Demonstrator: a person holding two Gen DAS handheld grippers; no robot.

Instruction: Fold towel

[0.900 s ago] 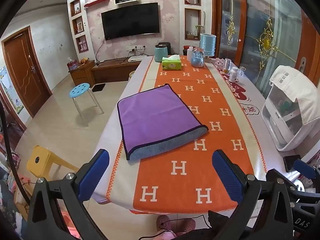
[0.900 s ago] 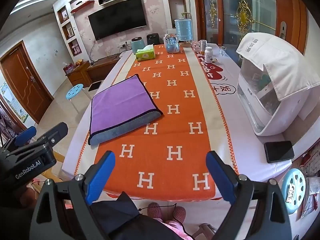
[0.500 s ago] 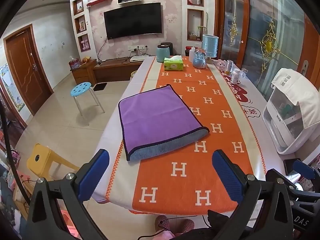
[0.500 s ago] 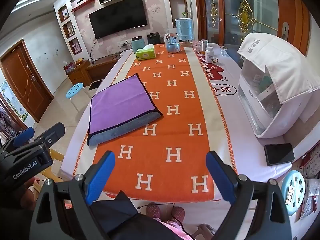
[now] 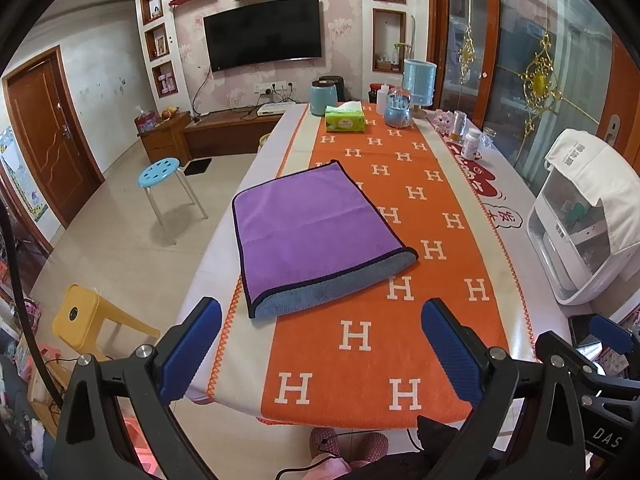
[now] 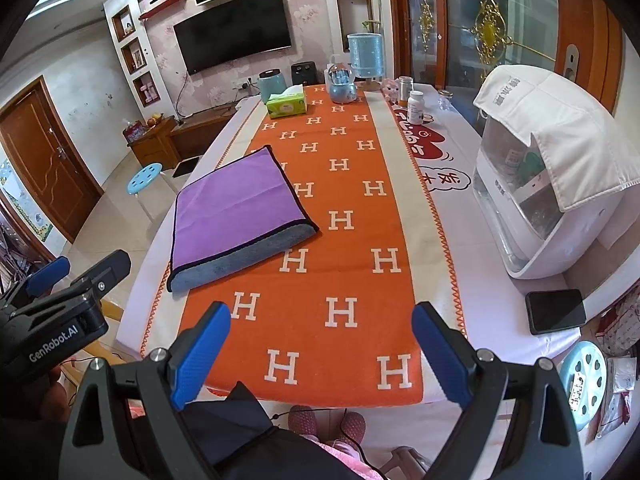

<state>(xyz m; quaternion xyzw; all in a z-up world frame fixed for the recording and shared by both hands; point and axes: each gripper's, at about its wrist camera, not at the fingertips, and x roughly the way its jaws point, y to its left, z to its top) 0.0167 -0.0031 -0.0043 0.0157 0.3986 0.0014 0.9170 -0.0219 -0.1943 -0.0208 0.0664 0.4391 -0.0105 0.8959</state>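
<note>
- The purple towel [image 5: 312, 232] lies folded flat on the orange runner [image 5: 384, 320] of the long table [image 5: 516, 200], ahead of my left gripper [image 5: 322, 352] and a little to its left, well apart from the fingertips.
- Its grey underside shows as a band along the edge nearest me, and a dark trim runs round the purple face.
- My left gripper hangs over the near end of the table with its blue pads [image 5: 192, 352] spread wide and nothing between them.
- My right gripper [image 6: 322, 354] is spread just as wide and empty, also above the near end; from it the towel [image 6: 236, 216] sits ahead and to the left.
- In the right wrist view my left gripper shows at the far left edge, beside the table's left side.
- To the right of my right gripper a black phone [image 6: 556, 310] lies on the white cloth, and beyond it stands a white appliance [image 6: 532, 208] draped with a white cover.
- At the far end of the table, past the towel, are a green tissue box [image 5: 345, 119], a teal canister [image 5: 323, 98] and a white pill bottle [image 6: 416, 107].
- A blue stool [image 5: 159, 168] stands on the floor off to my left.
</note>
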